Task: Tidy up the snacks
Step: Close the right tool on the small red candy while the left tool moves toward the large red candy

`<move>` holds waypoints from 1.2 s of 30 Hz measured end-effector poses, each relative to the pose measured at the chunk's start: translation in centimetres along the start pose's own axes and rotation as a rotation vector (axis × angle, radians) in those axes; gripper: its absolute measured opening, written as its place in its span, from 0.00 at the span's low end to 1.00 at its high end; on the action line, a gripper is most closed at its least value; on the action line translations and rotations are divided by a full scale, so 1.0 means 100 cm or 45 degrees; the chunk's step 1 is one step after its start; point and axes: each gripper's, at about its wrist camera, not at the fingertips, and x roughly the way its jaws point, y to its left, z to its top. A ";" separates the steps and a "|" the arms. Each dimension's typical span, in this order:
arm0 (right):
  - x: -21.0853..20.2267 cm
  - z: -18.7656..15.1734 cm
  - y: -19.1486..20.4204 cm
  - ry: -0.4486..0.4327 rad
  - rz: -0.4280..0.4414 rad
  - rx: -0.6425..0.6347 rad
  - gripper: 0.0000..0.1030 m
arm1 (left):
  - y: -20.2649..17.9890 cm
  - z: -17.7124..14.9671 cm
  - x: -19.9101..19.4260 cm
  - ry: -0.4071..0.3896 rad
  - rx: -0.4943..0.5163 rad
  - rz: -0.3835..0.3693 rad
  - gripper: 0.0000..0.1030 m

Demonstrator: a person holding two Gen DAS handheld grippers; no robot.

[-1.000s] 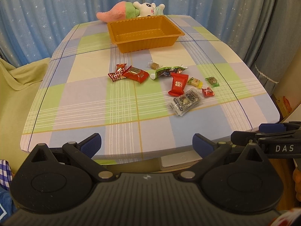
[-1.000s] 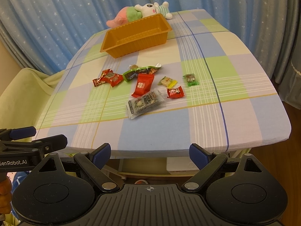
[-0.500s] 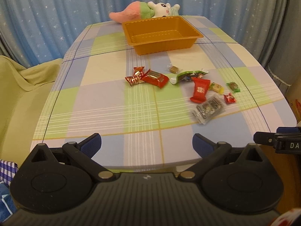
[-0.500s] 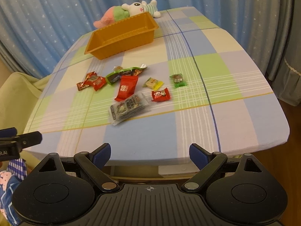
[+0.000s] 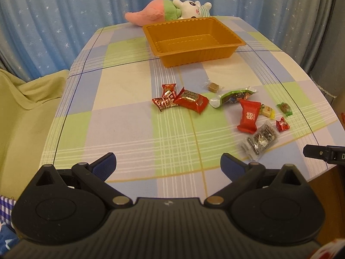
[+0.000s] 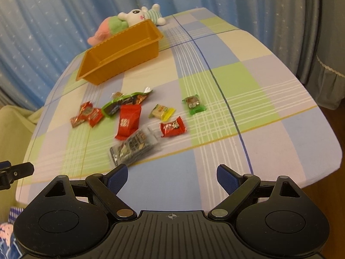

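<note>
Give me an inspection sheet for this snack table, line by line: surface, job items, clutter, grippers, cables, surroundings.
Surface: table under a pastel plaid cloth.
Job's things: orange tray at the far end, nothing in it; loose snacks nearer, among them a red packet, a green packet, a clear packet, a yellow candy and a cluster of red wrappers.
Clutter: plush toy lying behind the tray.
Grippers: left gripper open, holding nothing; right gripper open, holding nothing; both over the near edge.
Cables: nothing seen.
Surroundings: blue starred curtains; yellow-green fabric left of the table.
</note>
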 end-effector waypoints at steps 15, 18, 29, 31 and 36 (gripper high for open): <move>0.053 0.025 0.002 0.030 0.008 0.174 0.55 | 0.017 0.045 0.058 0.062 0.063 -0.098 0.96; 0.061 0.029 0.001 0.029 -0.002 0.212 0.52 | 0.018 0.053 0.069 0.076 0.070 -0.116 0.95; 0.086 0.046 0.002 0.029 -0.054 0.266 0.44 | 0.017 0.070 0.102 0.128 0.093 -0.187 0.92; 0.090 0.050 0.005 0.024 -0.072 0.253 0.42 | 0.017 0.071 0.107 0.137 0.095 -0.194 0.92; 0.097 0.056 0.016 0.033 -0.133 0.150 0.37 | 0.016 0.076 0.116 0.153 0.107 -0.207 0.90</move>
